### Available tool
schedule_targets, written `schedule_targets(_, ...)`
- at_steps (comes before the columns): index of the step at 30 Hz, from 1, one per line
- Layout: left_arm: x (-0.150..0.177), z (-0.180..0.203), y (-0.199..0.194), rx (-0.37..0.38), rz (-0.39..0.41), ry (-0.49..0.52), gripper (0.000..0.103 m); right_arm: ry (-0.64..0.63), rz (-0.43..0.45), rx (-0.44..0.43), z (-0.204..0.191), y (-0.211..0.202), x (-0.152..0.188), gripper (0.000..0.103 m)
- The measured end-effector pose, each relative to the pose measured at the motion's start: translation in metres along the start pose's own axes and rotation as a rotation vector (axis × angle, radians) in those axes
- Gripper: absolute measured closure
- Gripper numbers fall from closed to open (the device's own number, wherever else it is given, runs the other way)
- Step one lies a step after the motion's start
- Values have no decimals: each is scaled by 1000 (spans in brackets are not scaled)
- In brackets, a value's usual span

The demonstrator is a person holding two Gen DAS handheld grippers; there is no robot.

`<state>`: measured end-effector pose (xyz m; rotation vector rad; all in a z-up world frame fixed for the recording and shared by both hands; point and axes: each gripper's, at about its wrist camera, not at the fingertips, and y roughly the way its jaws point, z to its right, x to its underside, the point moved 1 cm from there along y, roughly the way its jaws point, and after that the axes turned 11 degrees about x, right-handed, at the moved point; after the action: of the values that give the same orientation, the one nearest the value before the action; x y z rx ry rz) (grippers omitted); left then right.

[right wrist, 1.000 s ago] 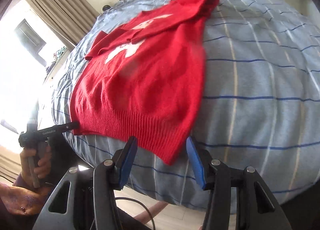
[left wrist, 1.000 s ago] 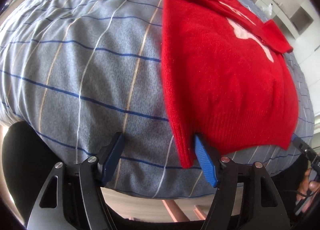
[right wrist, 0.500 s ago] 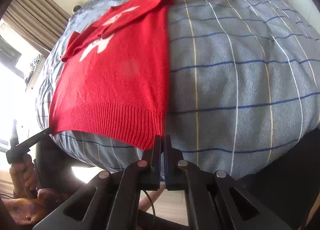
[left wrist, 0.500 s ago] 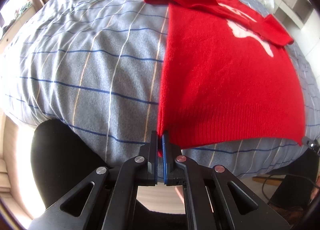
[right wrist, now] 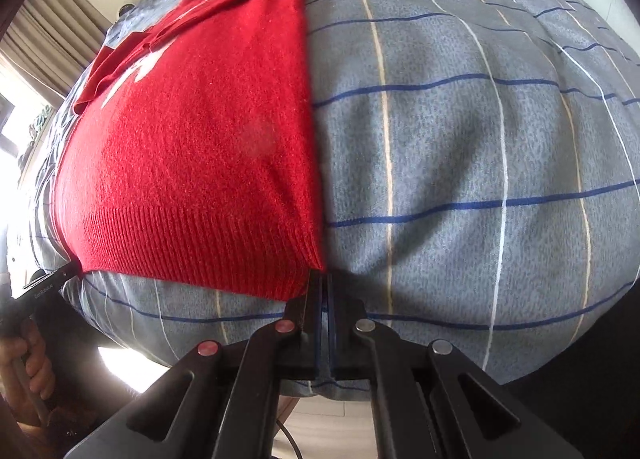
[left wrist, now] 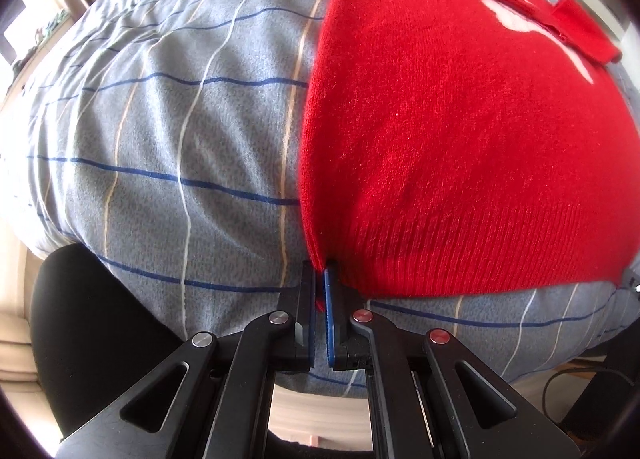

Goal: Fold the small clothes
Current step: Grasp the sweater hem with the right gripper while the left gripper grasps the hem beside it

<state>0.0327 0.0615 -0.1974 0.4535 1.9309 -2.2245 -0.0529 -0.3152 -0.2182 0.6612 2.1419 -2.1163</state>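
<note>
Two tongs — red sweater corners

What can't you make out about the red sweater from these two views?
- Red sweater: collar end is cut off by the top edge in the left wrist view.
- Its white design: partly covered by a folded sleeve in the right wrist view.
- Hem corner inside the right tongs: hidden by the shut pads.

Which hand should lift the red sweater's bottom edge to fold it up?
Probably both together. The left gripper is shut on one bottom corner of the sweater, the right gripper on the other, so neither is better placed. The sleeves already lie folded across the top.
</note>
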Motion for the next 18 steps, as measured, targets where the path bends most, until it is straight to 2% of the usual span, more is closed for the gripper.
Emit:
schedule_targets(13,3,10,3,-16,2,23,99,8,6,-16,1,1,1,100)
schedule_targets(17,3,9,-3,-15,5,21,92,19,3,-36,10,-5,3,96)
schedule_targets(18,4,8,-5,-16,2,21,84,16,-1,-38,11,-6,4,94)
